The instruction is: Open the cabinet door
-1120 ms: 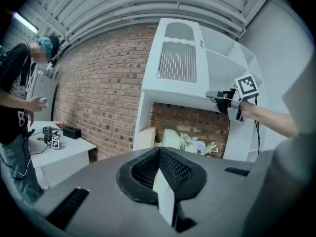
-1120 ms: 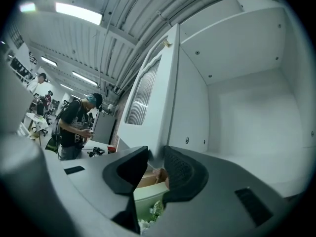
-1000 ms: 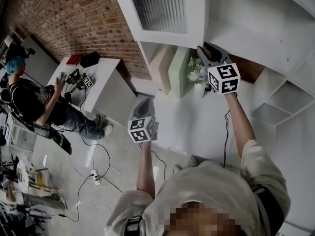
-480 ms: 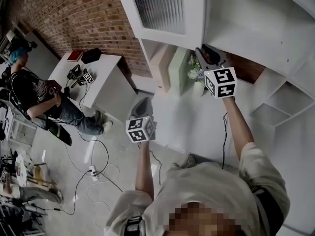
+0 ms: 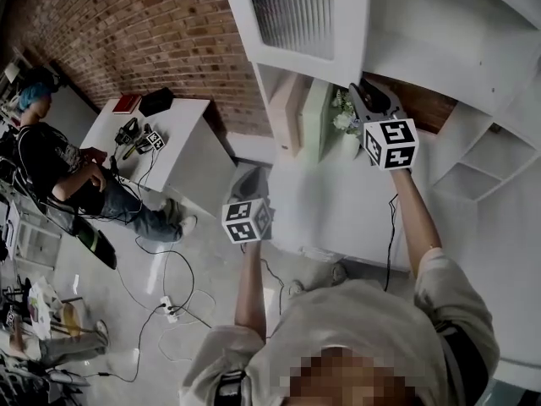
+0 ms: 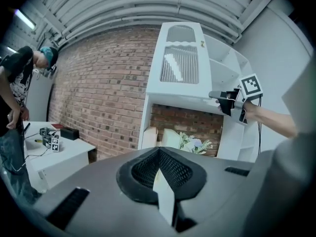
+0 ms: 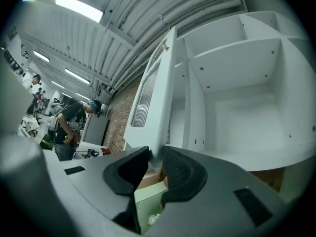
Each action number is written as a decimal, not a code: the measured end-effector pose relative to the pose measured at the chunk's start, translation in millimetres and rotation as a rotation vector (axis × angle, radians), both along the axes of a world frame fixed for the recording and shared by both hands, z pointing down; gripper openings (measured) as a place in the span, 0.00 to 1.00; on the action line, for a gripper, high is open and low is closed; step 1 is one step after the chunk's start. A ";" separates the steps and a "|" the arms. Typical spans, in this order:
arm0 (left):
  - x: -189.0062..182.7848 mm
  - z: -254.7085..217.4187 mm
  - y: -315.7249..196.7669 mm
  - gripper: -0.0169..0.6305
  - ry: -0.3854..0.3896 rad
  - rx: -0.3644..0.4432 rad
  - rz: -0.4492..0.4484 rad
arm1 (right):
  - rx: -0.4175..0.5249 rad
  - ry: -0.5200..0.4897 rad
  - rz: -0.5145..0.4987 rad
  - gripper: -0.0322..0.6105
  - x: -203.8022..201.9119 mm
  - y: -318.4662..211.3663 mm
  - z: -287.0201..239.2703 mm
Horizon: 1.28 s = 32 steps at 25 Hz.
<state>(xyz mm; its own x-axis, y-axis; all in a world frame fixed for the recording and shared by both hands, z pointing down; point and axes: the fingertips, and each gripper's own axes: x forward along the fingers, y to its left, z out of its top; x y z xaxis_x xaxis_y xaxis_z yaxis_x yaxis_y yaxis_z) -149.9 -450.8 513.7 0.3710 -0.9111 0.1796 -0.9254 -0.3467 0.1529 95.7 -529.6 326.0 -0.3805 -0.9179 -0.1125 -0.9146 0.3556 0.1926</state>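
brick wall point(image 5: 144, 24) runs behind a tall white cabinet point(image 5: 456, 32) in a busy work room. the cabinet door point(image 5: 304, 11), the one with the ribbed window, is up high. it is swung well out from the cabinet, so the bare shelves point(image 7: 237, 98) behind it show. the job looks nearly done, i think.

the right gripper point(image 5: 368, 98) reaches up to the door's bottom edge. in the right gripper view its two dark jaws are squeezed on that thin edge near the corner. the left gripper point(image 5: 248, 176) hangs low and well apart from the door, pinched closed with nothing in it.

just under the door is an open nook with small flowers point(image 5: 344, 117), a green box point(image 5: 317, 121) and a cream box point(image 5: 287, 112). off to the side is a white table point(image 5: 182, 146), and a person point(image 5: 51, 167) is near it. wires point(image 5: 169, 282) lie on the floor.

what could go wrong? the grip is only on a thin lip, so a pull at a slant could make the jaws slide off — then the door may swing by itself. pulling too far could hurt the hinges, which i cannot see. if the right gripper drops when it lets go, it could knock the flowers, since they sit right below it. the left gripper is too far away to catch anything.
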 end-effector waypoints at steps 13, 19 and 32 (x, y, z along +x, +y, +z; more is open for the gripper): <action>-35.5 -7.7 5.7 0.07 0.012 0.024 0.155 | -0.023 0.010 0.131 0.21 -27.6 32.6 0.7; -17.1 -12.1 2.5 0.07 0.016 0.025 0.168 | -0.018 0.017 0.111 0.21 -24.0 33.2 -0.3; -8.0 -12.6 -8.6 0.07 0.003 0.024 0.207 | 0.000 0.012 0.121 0.21 -28.7 38.7 -2.7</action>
<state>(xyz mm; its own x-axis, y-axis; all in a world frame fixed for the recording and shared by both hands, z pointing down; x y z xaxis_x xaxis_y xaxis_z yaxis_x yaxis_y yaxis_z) -157.9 -459.4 501.1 0.5515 -0.8193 0.1569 -0.8335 -0.5333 0.1448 67.0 -490.9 323.2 -0.2687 -0.9571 -0.1087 -0.9483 0.2432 0.2038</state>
